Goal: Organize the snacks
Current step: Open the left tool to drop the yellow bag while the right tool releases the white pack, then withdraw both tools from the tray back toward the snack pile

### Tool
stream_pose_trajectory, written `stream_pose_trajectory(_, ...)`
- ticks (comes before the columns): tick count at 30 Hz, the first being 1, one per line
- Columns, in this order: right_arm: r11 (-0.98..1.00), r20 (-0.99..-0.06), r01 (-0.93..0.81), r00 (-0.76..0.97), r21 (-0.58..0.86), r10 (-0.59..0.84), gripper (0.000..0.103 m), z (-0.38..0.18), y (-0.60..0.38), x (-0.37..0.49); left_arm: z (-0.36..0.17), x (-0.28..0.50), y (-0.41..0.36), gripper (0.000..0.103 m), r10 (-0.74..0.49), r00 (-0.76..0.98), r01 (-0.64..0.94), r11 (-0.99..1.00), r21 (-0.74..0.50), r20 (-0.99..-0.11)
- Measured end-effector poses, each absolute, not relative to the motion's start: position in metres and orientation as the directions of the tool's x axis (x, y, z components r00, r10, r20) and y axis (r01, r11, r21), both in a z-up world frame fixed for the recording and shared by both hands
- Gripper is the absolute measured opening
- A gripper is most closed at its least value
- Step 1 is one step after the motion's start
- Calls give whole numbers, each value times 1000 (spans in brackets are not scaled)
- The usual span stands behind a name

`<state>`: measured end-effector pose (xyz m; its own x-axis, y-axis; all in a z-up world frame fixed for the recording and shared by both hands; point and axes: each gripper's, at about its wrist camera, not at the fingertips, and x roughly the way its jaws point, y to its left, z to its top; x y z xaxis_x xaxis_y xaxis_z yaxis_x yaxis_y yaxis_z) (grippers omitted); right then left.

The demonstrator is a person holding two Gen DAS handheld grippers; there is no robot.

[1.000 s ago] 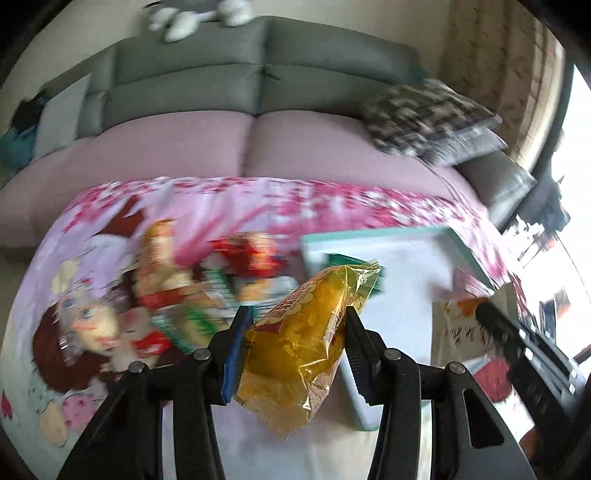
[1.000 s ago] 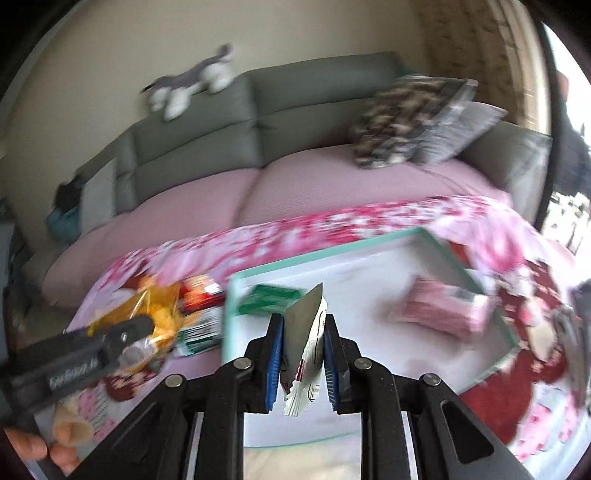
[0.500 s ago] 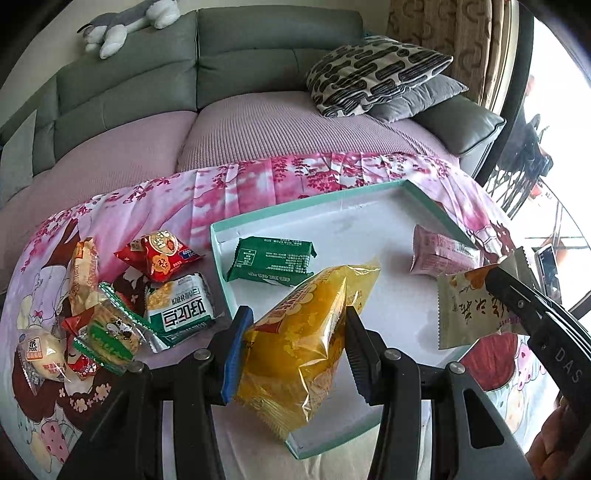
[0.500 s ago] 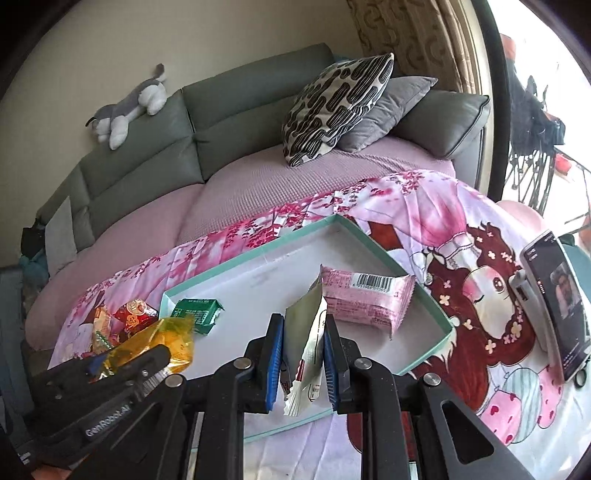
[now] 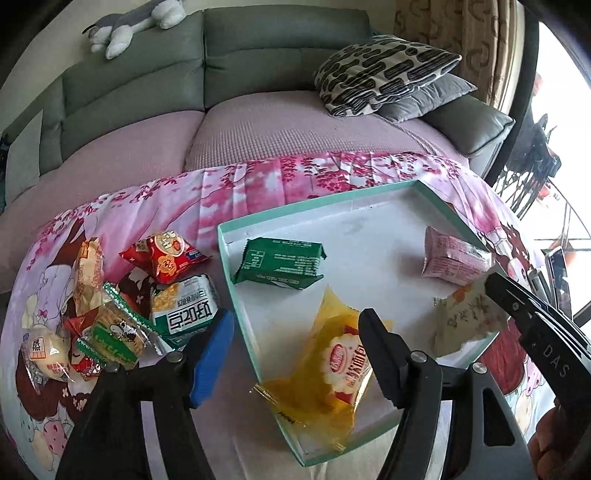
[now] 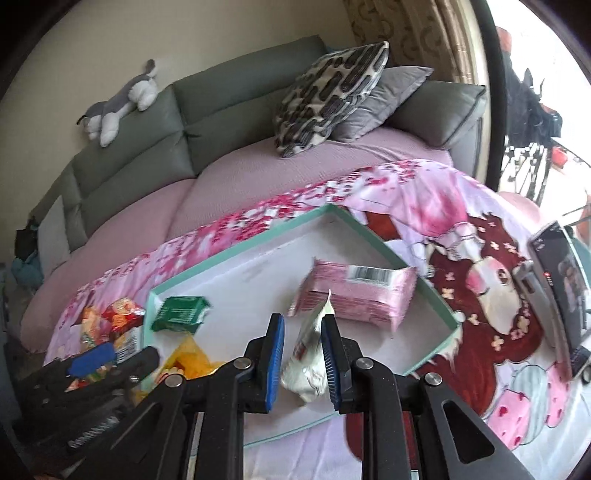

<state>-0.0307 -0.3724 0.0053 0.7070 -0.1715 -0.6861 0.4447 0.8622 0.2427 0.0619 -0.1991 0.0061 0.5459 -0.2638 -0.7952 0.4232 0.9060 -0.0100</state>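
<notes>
Since a sec ago, left tool (image 5: 295,347) jaws have just been opening; yellow pkt (image 5: 332,363) now lies loose in tray (image 5: 236,291) near corner. Right tool (image 6: 303,363) looks parted a bit, cream pkt (image 6: 308,360) between, leaning on one pad. Best: lower it onto bare tray floor by pink pkt (image 6: 356,293) w/o overlap.

I'm in a home living room: a grey sofa (image 5: 258,66) with a plush toy (image 5: 136,22) on its back, patterned cushions (image 5: 384,70), patterned curtains (image 5: 461,48) by a bright window, and a pink cartoon cloth (image 5: 258,192) over my worktop.
</notes>
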Motion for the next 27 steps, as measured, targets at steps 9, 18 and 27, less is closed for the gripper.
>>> stream_pose_trajectory(9,829,-746,534,617,164,-250,70,-12,-385,-31,-9,78,-174,96,-181,533,286,958,-25,-826)
stream_pose_trajectory(18,838,-757,528,602,138,-254,103,-17,-385,-28,-12,89,-148,102,-125,543,163,986,-42,-830)
stream_pose_trajectory(27,851,-740,510,620,129,-260,103,-18,-379,-25,-16,92,-142,102,-116,524,128,990,-57,-844)
